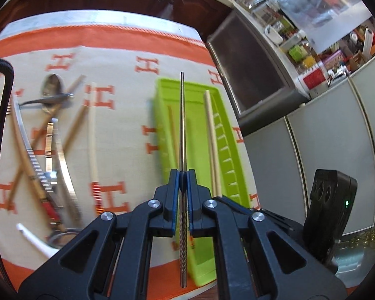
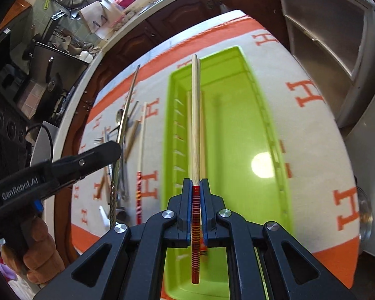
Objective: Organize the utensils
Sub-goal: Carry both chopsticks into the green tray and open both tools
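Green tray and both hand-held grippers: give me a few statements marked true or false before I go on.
1. The left hand-held gripper is shut on a metal chopstick. True.
2. The right hand-held gripper is empty. False: it grips a wooden chopstick with a red banded end.
3. The green tray holds nothing. False: a chopstick lies inside.
4. A spoon lies on the cloth, outside the tray. True.

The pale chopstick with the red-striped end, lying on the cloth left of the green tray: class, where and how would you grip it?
Judging by its pose, grip the pale chopstick mid-shaft from above, jaws across its width. It lies flat and alone on the cloth, clear of the utensil pile.
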Motion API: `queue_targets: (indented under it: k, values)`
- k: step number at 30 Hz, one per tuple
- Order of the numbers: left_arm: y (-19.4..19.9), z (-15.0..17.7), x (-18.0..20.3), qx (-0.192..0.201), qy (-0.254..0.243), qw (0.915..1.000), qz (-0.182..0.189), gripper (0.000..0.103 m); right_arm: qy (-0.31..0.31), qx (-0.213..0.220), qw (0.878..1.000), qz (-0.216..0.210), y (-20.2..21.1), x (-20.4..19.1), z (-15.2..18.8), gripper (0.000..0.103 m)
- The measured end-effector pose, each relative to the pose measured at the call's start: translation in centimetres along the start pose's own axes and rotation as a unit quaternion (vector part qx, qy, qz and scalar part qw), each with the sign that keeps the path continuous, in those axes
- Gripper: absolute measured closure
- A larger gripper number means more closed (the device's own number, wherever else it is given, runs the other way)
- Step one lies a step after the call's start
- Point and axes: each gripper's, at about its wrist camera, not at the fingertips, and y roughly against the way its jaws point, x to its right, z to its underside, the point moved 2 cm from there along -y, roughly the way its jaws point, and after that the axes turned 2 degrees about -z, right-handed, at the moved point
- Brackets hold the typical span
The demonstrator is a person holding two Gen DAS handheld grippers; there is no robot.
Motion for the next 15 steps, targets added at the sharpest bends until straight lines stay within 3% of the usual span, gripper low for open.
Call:
queue_targets:
  k: [8,15]
  values:
    - [-5.6,0.6,2.2,-0.039,-0.009,0.9991,-0.013,0.099,0.0,-0.003,0.999,0.047,-0.6,3.5,0.0,0.097]
    - [-6.6,1.2,2.2,-0.05,-0.02,0.9982,-0.025,0.099,-0.018,0.009,0.999,0.043,-0.1,4.9,-0.4,0.093]
